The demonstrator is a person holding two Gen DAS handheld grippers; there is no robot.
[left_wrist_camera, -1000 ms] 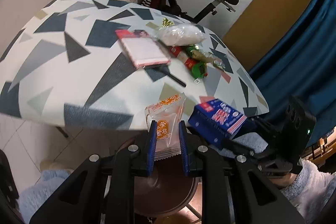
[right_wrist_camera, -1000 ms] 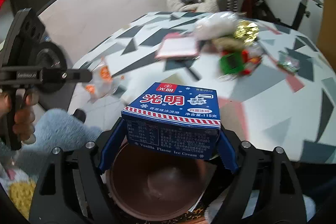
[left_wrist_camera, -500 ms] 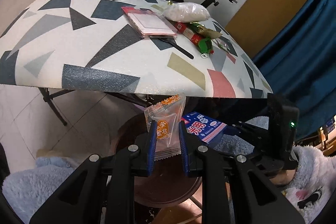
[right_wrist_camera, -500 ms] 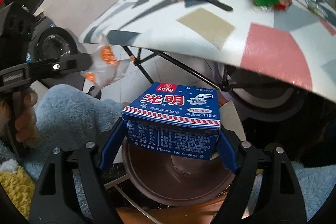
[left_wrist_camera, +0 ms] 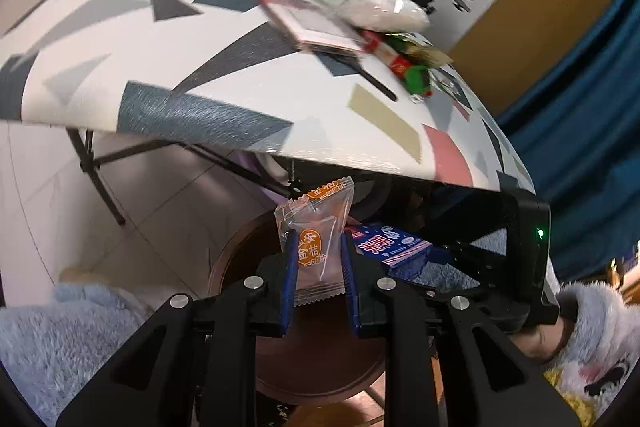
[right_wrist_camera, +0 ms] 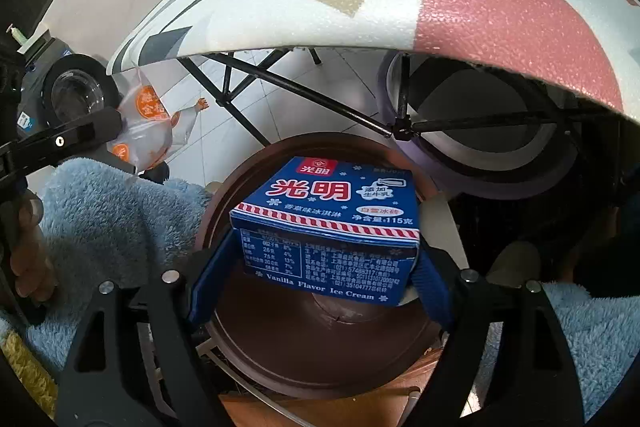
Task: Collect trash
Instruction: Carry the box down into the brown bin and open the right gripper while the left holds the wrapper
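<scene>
My left gripper (left_wrist_camera: 316,267) is shut on a clear snack wrapper (left_wrist_camera: 316,231) with orange print, held above the brown round bin (left_wrist_camera: 320,359) below the table edge. My right gripper (right_wrist_camera: 320,267) is shut on a blue ice cream box (right_wrist_camera: 332,223), held over the same brown bin (right_wrist_camera: 320,343). The box also shows in the left wrist view (left_wrist_camera: 384,243), and the wrapper in the right wrist view (right_wrist_camera: 148,123) at the left.
The patterned table (left_wrist_camera: 160,67) overhangs the bin and carries a pink-edged packet (left_wrist_camera: 316,27), a white bag (left_wrist_camera: 380,11), red and green wrappers (left_wrist_camera: 412,71) and a black stick (left_wrist_camera: 372,79). A purple bin (right_wrist_camera: 480,135) stands under the table among black table legs (right_wrist_camera: 280,83).
Both grippers have dropped from table height to below the table edge, still holding the wrapper and the box, and now hang closer over the brown bin.
</scene>
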